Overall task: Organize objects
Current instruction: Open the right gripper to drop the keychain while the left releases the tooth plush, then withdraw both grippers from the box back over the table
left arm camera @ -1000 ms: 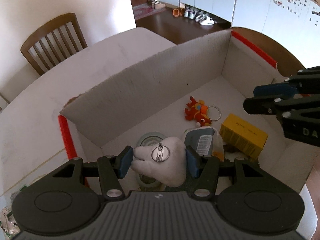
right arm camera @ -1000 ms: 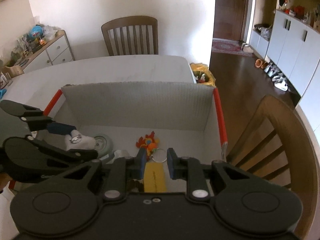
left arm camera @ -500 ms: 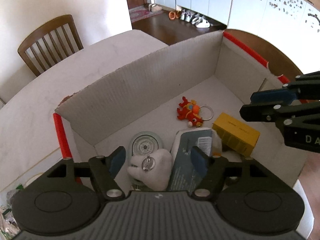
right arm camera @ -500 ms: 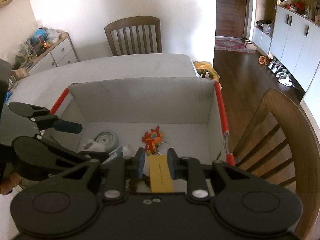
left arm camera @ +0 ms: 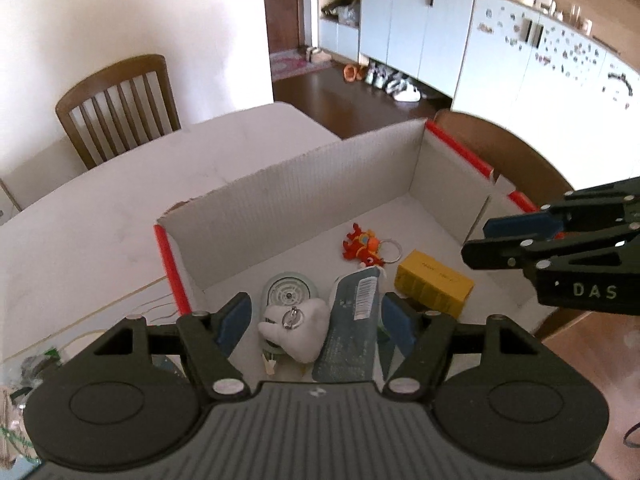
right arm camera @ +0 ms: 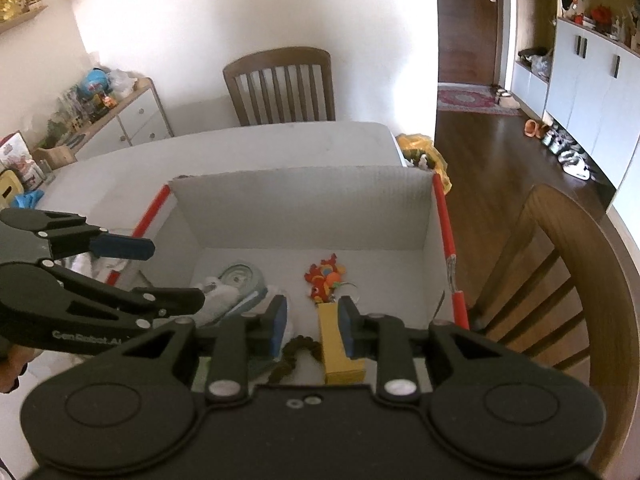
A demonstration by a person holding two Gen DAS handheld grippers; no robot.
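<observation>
Inside the white cardboard box (left arm camera: 304, 196): the left gripper (left arm camera: 314, 322), jaws apart and empty, hangs above the white tooth-shaped plush (left arm camera: 298, 334). The yellow rectangular carton (right arm camera: 338, 344), long axis toward 12 o'clock, lies under the right gripper (right arm camera: 312, 330), jaws opening, untouched.

box (left arm camera: 304, 196): open | tooth plush (left arm camera: 298, 330), yellow carton (left arm camera: 434, 288), red keychain (left arm camera: 362, 246): inside

- Lighting: bright daylight; white wall (right arm camera: 248, 20) overexposed, glaring.
- Shadow: soft, inside the cardboard box (left arm camera: 320, 184).
- Distortion: strong fisheye bending at edges.
- Focus: edges slightly soft; cabinets (left arm camera: 540, 60) mildly blurred.
</observation>
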